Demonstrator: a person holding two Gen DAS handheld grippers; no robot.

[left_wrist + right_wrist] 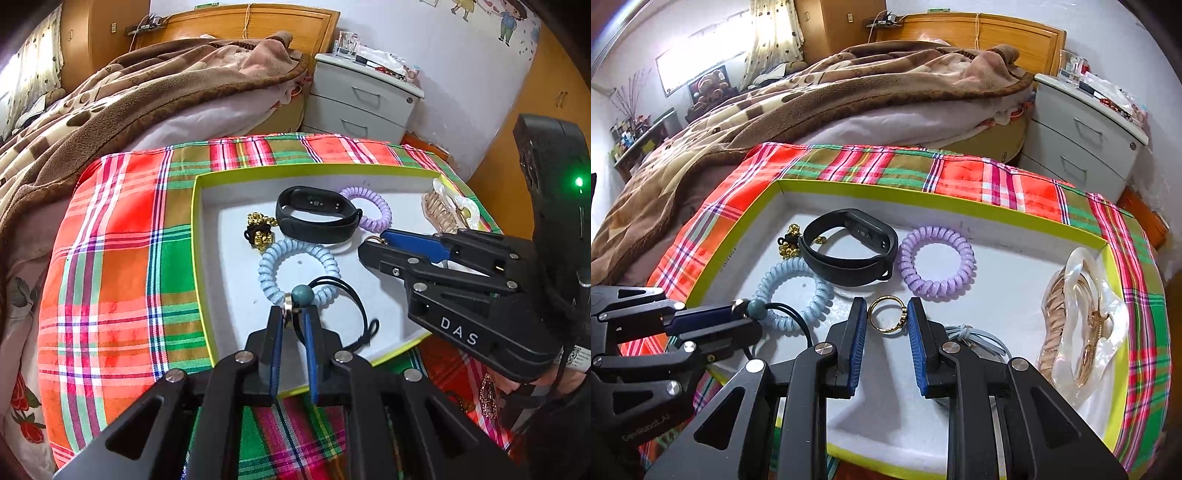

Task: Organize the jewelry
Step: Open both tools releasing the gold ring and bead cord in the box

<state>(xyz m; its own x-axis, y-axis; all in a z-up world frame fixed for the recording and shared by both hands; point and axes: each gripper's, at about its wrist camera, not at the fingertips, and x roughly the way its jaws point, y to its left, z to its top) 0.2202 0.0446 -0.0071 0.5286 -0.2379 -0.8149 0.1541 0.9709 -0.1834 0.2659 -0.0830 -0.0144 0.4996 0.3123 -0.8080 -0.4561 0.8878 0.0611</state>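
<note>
1. A black band [849, 254], purple coil [936, 264] and blue coil [794, 291] are crowding the tray [945, 206].
2. Your left gripper [293, 315] is pinching the cord necklace [299, 295] over the blue coil.
3. Your right gripper [886, 314] is holding its fingers apart around the gold ring [886, 315].

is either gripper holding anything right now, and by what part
Left gripper pinches the black cord necklace at its teal bead and metal ring. Right gripper brackets the gold ring; contact unclear.

Both grippers were black plastic linkages with round silver screws and ribbed blue pads on the fingers. The right gripper [373, 242] carried white "DAS" lettering and a green light; the left gripper [746, 314] bore faint grey embossed lettering.
</note>
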